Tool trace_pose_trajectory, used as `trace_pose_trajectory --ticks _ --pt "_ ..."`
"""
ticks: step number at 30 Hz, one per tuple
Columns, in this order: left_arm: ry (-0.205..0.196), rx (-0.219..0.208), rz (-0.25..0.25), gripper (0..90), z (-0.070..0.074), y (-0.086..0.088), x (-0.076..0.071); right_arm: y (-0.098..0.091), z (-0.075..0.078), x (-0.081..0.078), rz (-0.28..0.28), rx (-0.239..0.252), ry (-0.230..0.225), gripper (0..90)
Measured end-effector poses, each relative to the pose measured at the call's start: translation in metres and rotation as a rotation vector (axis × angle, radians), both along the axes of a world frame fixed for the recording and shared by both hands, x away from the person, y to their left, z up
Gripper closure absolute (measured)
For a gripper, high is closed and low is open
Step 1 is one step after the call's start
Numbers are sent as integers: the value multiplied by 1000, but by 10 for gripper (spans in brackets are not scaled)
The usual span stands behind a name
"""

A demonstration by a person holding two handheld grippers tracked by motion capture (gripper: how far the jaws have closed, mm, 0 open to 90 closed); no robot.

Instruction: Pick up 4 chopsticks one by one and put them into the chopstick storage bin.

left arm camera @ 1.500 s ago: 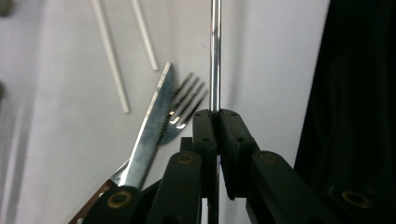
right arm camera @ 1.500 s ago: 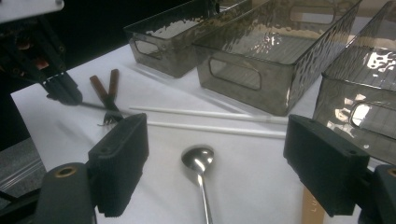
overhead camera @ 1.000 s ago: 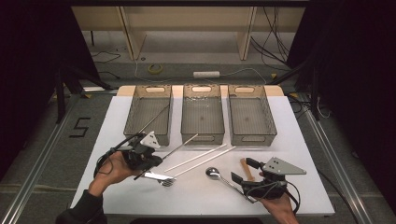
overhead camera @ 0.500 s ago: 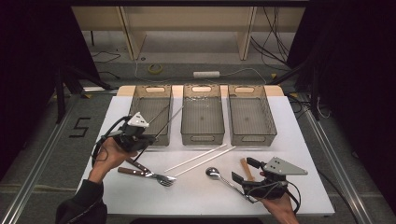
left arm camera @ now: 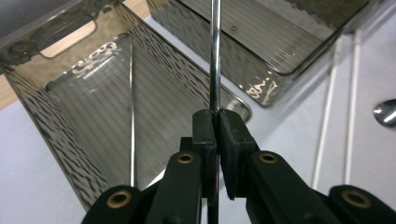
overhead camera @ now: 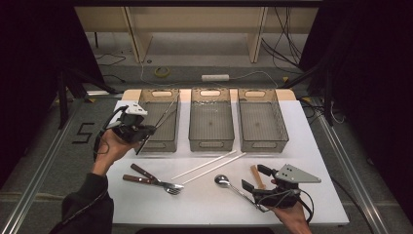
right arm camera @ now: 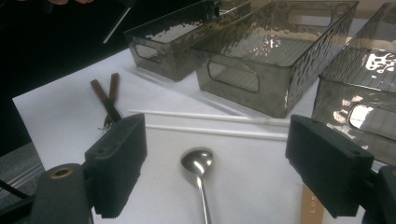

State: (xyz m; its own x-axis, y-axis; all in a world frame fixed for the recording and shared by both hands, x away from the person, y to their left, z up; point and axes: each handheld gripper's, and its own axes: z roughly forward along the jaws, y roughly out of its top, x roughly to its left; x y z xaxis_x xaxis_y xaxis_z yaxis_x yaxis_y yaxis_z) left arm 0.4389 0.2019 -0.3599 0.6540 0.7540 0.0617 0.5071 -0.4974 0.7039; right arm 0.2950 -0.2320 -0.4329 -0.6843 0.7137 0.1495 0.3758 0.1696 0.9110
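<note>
High view showed your left gripper (overhead camera: 144, 138) carried its pinched thin metal chopstick (overhead camera: 165, 115) from the table up over the leftmost smoky plastic bin (overhead camera: 158, 144), ready for dropping, while your right gripper (overhead camera: 254, 177) waited with jaws spread.

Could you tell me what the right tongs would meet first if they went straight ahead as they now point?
Probably the shiny metal spoon, whose bowl lies on the white table straight ahead of the open right tongs; depth is uncertain.

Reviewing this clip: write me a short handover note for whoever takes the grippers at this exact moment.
Left gripper: shut on a metal chopstick, held over the left bin, which already holds another metal chopstick.
Right gripper: open, above the spoon, holding nothing.
Left on the table: two white chopsticks, two forks, the spoon, a wooden piece.
Middle bin and right bin: empty.
</note>
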Motion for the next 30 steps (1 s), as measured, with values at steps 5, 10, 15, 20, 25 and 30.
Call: trace_pose_trajectory --ticks 5,10,15,20,25,30 --pt "-2 14 25 846 5 3 12 0 0 0 1 -1 1 217" --pt "-6 -1 72 845 7 12 25 1 0 0 1 -1 4 217" --pt "-19 -33 109 845 8 18 36 0 0 0 1 0 1 216" --pt "-38 -33 130 846 9 17 45 0 0 1 1 2 3 216" --pt "-45 -25 146 846 4 16 56 0 -1 1 2 2 3 217" --pt "-43 -21 161 845 -3 16 63 0 -1 1 3 3 4 217"
